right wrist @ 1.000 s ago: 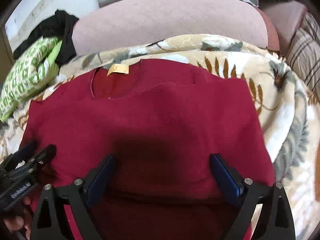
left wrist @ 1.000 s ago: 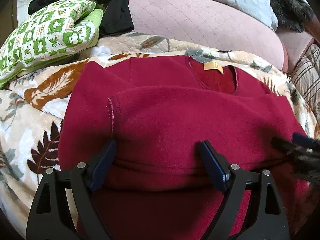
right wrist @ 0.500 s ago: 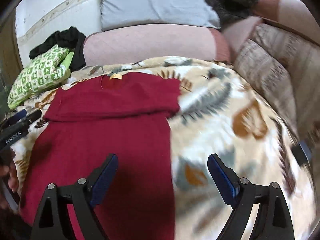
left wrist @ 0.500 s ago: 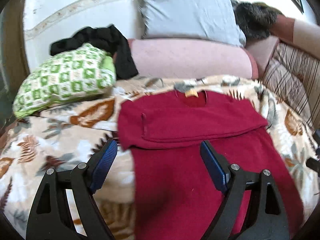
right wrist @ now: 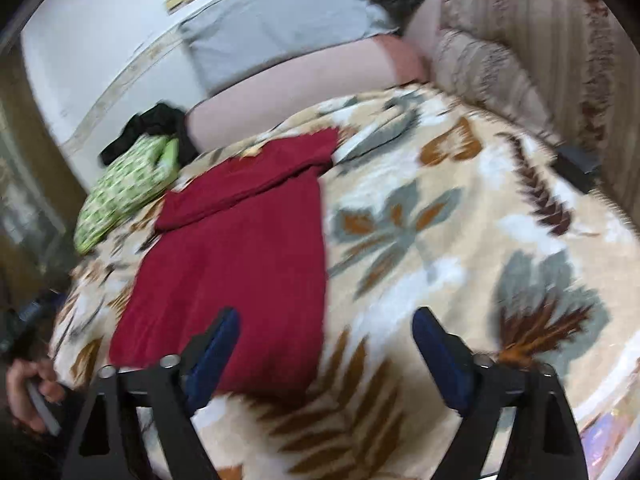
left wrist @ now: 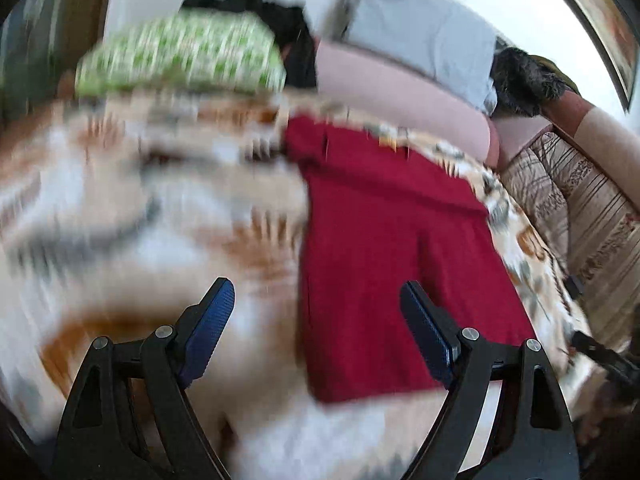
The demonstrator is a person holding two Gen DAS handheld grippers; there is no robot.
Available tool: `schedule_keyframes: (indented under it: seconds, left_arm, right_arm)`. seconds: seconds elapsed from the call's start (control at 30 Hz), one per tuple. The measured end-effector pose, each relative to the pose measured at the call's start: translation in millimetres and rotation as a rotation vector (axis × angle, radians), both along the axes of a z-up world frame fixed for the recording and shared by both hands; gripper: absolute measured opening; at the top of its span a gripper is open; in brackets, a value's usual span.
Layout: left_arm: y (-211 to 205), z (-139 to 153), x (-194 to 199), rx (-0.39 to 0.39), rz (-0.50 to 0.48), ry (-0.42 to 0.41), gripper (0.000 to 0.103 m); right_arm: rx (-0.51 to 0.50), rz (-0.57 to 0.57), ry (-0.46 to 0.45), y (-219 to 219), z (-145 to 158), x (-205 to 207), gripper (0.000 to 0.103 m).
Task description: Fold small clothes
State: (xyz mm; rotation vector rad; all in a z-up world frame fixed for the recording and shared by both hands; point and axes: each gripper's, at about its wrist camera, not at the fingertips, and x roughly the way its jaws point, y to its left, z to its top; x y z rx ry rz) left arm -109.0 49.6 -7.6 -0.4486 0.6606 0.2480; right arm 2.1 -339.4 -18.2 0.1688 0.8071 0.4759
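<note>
While both grippers hang back above the bed, worth noting how much has shifted in a second. Were pressed low over the red sweater (left wrist: 392, 248) a moment ago, right on the cloth; now lifted and pulled away, with nothing held. Left gripper (left wrist: 316, 332) spread wide, empty, hovering over the near left edge of the sweater. Right gripper (right wrist: 326, 360) also spread wide and empty, off past the sweater's right edge, over the leaf-print blanket (right wrist: 460, 240).

Sweater itself lying flat on the blanket, now a long narrow strip: sleeves tucked across the chest in a band near the collar, bottom hem nearest the cameras. Left view heavily smeared by motion, so finer creases not readable there. Green patterned pillow (right wrist: 128, 188) and pink bolster (left wrist: 400, 96) beyond it, untouched.

Reads as the sleeve fold finished and released. Probably next: catch the near hem, carry it up toward the collar. Thick, soft knit, likely to hold that fold.
</note>
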Motion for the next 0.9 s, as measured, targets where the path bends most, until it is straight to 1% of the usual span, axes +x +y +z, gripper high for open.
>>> schedule_keyframes:
  seconds: [0.03,0.07,0.1,0.17,0.2,0.27,0.3,0.33,0.37,0.47,0.5,0.53,0.57,0.67,0.77,0.83,0.87,0.9]
  left_arm:
    - [-2,-10,-5,-0.04,-0.003,0.017,0.085]
    - [-3,-18,-8,-0.077,-0.006,0.032,0.085]
    - [-5,-22,-7,-0.099,-0.013,0.044,0.085]
    - [-9,-21,-3,-0.084,-0.03,0.039,0.085]
    - [-11,-21,-1,-0.07,-0.033,0.03,0.085]
    - [-12,-28,3,-0.083,-0.039,0.033,0.085]
    - [-9,-32,6,-0.099,-0.045,0.05,0.085]
    - [-8,-40,10,-0.132,-0.057,0.077,0.085]
    - [-8,-49,14,-0.171,-0.064,0.099,0.085]
    - [-8,-48,14,-0.155,-0.074,0.087,0.085]
    - [-9,-47,13,-0.171,-0.082,0.077,0.085]
    - [-8,-47,13,-0.192,-0.091,0.067,0.085]
    - [-7,-48,12,-0.244,-0.114,0.044,0.085]
    - [-6,-50,13,-0.354,-0.167,0.005,0.085]
    - [-8,-51,19,-0.346,-0.198,0.006,0.085]
    - [-10,-49,23,-0.346,-0.217,0.006,0.085]
    - [-12,-48,23,-0.333,-0.218,0.008,0.085]
    - [-11,-48,24,-0.329,-0.217,0.01,0.082]
  right_arm:
    - [0.013,0.061,0.026,8,-6,-1,0.074]
    - [0.018,0.096,0.043,13,-11,0,0.07]
    - [0.006,0.136,0.057,23,-16,-1,0.062]
    - [-0.074,0.173,0.039,37,-25,-4,0.06]
    - [-0.095,0.182,0.036,40,-31,-5,0.06]
    - [-0.093,0.186,0.067,41,-43,-2,0.059]
    - [-0.088,0.179,0.08,39,-48,0,0.059]
    - [-0.079,0.175,0.1,38,-53,3,0.059]
    - [-0.066,0.174,0.111,36,-55,4,0.059]
    - [-0.006,0.193,0.124,37,-57,5,0.059]
    - [0.006,0.197,0.127,38,-56,5,0.059]
    - [0.041,0.206,0.139,38,-57,7,0.059]
    - [0.083,0.206,0.154,36,-57,9,0.059]
    - [0.204,0.172,0.212,26,-62,16,0.058]
    - [0.265,0.137,0.261,20,-68,19,0.056]
    - [0.29,0.164,0.267,23,-66,19,0.055]
    - [0.295,0.18,0.272,25,-66,19,0.054]
    - [0.286,0.182,0.271,26,-66,19,0.051]
